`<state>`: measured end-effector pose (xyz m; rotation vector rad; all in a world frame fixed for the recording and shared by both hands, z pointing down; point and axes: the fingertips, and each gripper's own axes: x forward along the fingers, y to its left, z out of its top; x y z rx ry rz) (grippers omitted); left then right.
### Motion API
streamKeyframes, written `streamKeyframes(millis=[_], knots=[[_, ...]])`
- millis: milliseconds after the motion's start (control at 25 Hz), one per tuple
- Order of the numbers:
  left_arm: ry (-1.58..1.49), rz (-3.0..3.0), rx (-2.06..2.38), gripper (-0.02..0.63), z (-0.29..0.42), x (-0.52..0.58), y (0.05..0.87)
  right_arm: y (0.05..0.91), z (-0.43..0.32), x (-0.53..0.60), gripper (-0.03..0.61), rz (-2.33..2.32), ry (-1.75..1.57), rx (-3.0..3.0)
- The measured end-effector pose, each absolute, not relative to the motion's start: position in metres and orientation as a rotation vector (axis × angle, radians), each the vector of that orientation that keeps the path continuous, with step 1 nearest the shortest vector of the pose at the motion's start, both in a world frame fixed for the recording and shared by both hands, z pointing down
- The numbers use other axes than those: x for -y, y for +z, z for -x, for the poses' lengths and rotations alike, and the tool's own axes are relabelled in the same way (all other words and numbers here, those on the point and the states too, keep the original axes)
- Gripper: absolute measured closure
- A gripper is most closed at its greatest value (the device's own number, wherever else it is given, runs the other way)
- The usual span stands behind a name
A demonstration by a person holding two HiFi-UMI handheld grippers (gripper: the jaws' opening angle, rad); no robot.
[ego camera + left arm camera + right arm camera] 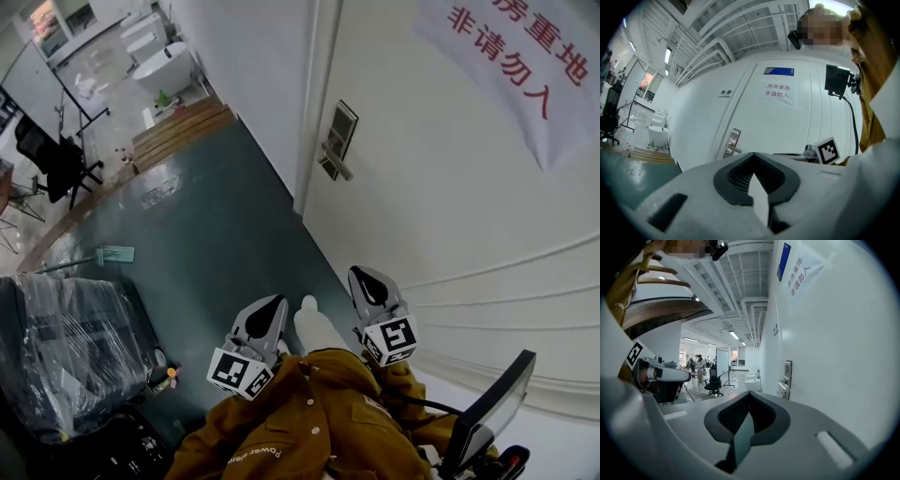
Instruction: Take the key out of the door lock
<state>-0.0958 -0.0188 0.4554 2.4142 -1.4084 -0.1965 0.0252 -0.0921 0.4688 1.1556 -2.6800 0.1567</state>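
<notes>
The white door (450, 187) carries a metal lock plate with a lever handle (336, 142), well ahead of both grippers. The same lock plate (733, 143) shows in the left gripper view, and the lock plate (787, 378) in the right gripper view; I cannot make out a key at this distance. My left gripper (274, 307) and right gripper (364, 277) hang side by side close to the person's mustard jacket (309, 422), jaws pointing toward the door. Both are shut and hold nothing. In its own view the left gripper (752, 174) has its pads together, as does the right gripper (749, 412).
A white sheet with red characters (525, 56) hangs on the door. On the green floor (206, 225) are a wooden platform (178, 127), white tubs (164, 67), a black chair (56, 155) and a plastic-wrapped bundle (66, 347). A black screen (492, 403) stands at the lower right.
</notes>
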Motion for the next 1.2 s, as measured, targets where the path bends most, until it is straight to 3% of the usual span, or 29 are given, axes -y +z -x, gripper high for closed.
streamKeyframes(millis=[240,360,720,1120,1200], knots=[[-0.193,-2.410,1.401,0.618,0.090,0.105,0.452,0.477,-0.019,0.182,0.572,-1.150,0.088,2.651],[-0.200,-2.398,1.402,0.618,0.086,0.133,0.454,0.483,-0.017,0.226,0.442,-1.164,0.055,2.627],[-0.177,-2.355,1.330,0.618,0.096,0.166,0.459,0.512,-0.010,0.321,0.334,-1.273,0.074,2.520],[-0.189,-2.371,1.277,0.618,0.117,0.199,0.463,0.549,-0.004,0.352,0.339,-1.259,0.130,2.419],[-0.195,-2.374,1.261,0.618,0.117,0.202,0.463,0.553,-0.007,0.354,0.388,-1.271,0.129,2.405]])
